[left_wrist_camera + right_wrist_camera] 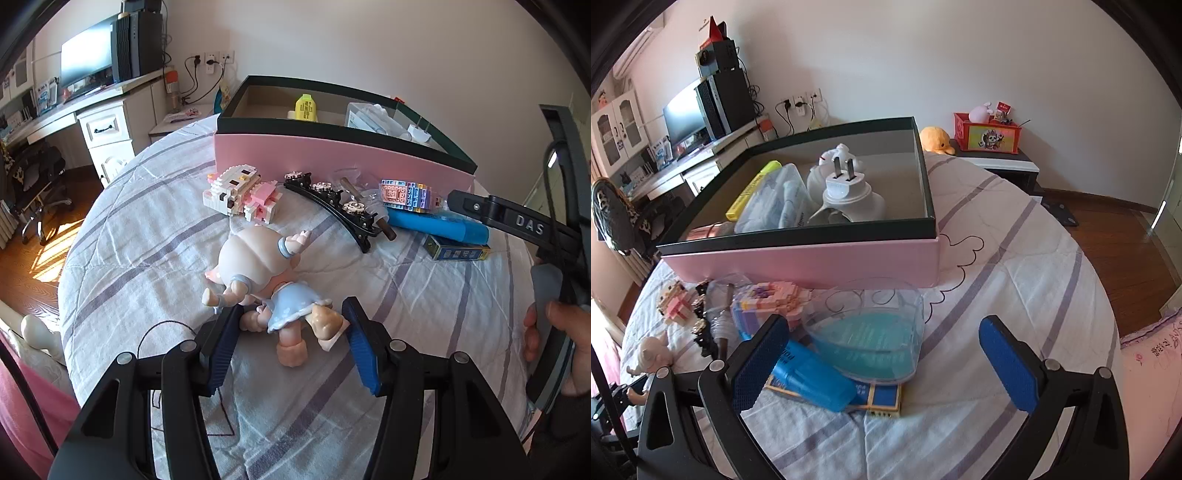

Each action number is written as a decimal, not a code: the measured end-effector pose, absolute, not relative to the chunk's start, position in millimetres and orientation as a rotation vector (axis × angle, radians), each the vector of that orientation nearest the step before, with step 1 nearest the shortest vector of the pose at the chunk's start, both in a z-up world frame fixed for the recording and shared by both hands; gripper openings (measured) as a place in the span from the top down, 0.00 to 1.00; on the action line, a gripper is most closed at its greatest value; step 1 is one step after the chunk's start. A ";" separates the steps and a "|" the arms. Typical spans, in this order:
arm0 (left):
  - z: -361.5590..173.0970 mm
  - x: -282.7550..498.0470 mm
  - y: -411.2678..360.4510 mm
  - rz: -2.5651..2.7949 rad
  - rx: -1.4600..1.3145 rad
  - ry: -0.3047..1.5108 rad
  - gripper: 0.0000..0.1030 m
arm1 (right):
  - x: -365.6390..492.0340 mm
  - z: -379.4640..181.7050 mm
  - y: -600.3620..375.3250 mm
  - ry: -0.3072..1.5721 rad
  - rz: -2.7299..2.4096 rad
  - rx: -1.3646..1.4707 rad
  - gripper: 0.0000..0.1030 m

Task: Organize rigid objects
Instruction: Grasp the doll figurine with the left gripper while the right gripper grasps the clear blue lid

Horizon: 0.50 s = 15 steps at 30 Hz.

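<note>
A small doll (266,280) in a light blue dress lies on the striped bedspread, its legs between the open fingers of my left gripper (291,325). Beyond it lie a pink-and-white brick figure (240,197), a black hair clip (332,203), a pastel brick model (406,195), a blue case (436,223) and a small blue box (458,253). A pink box with a dark green rim (332,155) stands behind them. My right gripper (882,347) is open above a clear blue heart-shaped container (868,332) and the blue case (816,380), empty. The pink box (812,258) holds a yellow highlighter (753,188) and a white plug (846,184).
A desk with a monitor (88,59) and a chair (33,184) stand at the left past the bed edge. A bedside table with a red box (988,136) and a yellow plush (936,140) is behind the bed on the right. Wooden floor lies on both sides.
</note>
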<state>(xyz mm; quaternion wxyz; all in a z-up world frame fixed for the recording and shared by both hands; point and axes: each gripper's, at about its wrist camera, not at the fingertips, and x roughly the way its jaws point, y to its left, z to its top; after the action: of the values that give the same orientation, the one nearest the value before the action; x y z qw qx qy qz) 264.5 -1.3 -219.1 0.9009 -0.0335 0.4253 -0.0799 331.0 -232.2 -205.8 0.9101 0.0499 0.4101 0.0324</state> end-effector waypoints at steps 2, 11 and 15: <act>-219.8 266.9 -2.1 -0.165 -0.069 0.877 0.41 | 342.2 -212.0 -230.7 0.887 0.081 0.081 0.00; -223.2 273.1 -18.7 -0.121 0.018 0.865 0.35 | 343.2 -220.9 -243.1 0.904 0.114 0.084 0.27; -222.0 270.7 -9.8 -0.113 -0.007 0.847 0.49 | 339.4 -220.9 -244.2 0.896 0.139 0.075 0.28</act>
<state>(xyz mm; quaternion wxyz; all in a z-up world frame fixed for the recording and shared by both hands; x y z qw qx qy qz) 270.7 -9.8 -222.0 0.9101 -0.0034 0.4107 -0.0546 339.4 -244.2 -220.9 0.8983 0.0360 0.4327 0.0670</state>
